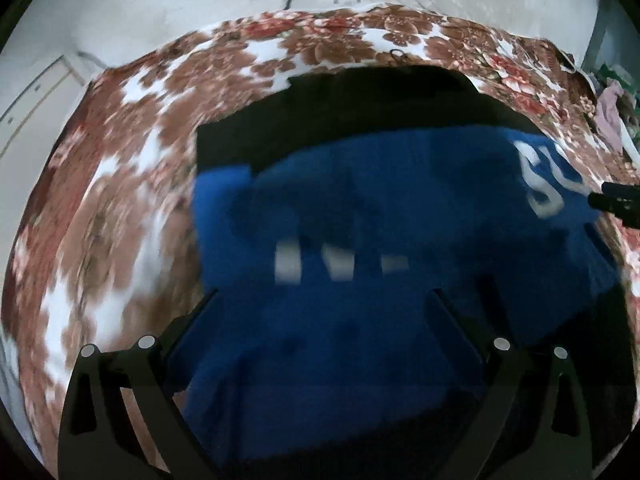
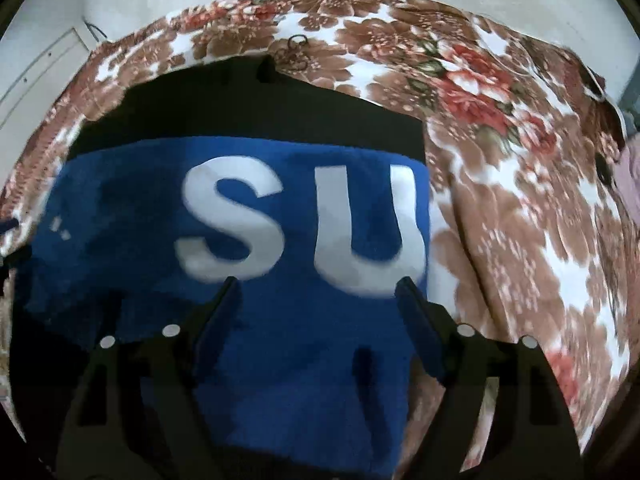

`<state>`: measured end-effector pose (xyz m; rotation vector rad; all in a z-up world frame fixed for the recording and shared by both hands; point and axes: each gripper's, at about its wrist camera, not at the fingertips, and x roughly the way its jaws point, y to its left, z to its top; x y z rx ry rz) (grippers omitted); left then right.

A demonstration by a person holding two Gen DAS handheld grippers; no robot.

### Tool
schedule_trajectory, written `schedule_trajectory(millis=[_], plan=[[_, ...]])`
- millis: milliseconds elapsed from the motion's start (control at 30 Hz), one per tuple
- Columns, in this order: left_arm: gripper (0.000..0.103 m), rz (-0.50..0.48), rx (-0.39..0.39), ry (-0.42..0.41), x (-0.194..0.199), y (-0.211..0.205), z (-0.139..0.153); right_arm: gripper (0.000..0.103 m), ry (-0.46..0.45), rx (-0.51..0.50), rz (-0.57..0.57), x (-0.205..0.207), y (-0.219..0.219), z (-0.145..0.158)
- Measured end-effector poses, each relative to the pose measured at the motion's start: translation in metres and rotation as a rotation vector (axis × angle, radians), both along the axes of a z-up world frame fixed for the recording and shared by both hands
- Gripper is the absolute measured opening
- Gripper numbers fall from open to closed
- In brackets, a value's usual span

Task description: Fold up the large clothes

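Folding looks paused: both hand-held grippers, left (image 1: 324, 296) and right (image 2: 316, 284), hang released above the blue garment (image 2: 280, 340). Next they probably must grasp an edge for another fold.

A floral bedspread (image 2: 500, 184) covers the bed, with a folded blue-and-black garment (image 2: 280, 320) lying on it

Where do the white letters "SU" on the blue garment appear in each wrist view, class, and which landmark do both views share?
Left wrist view: white letters "SU" at the far right, small, beside the other gripper's tip.
Right wrist view: the letters fill the centre, just above the open fingers.
Shared landmark: the black band along the blue garment's far edge.
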<state>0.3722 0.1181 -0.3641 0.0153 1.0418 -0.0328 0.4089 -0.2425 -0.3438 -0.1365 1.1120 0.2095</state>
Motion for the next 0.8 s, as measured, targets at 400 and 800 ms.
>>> schedule_trajectory(millis=[400, 800], plan=[[0.097, 0.137, -0.127, 0.134, -0.166, 0.027, -0.005, 0.083, 0.087, -0.094, -0.047, -0.147, -0.02, -0.003], [0.097, 0.304, -0.102, 0.078, -0.3, 0.017, 0.0, 0.083, 0.11, -0.108, -0.058, -0.271, -0.06, -0.008]])
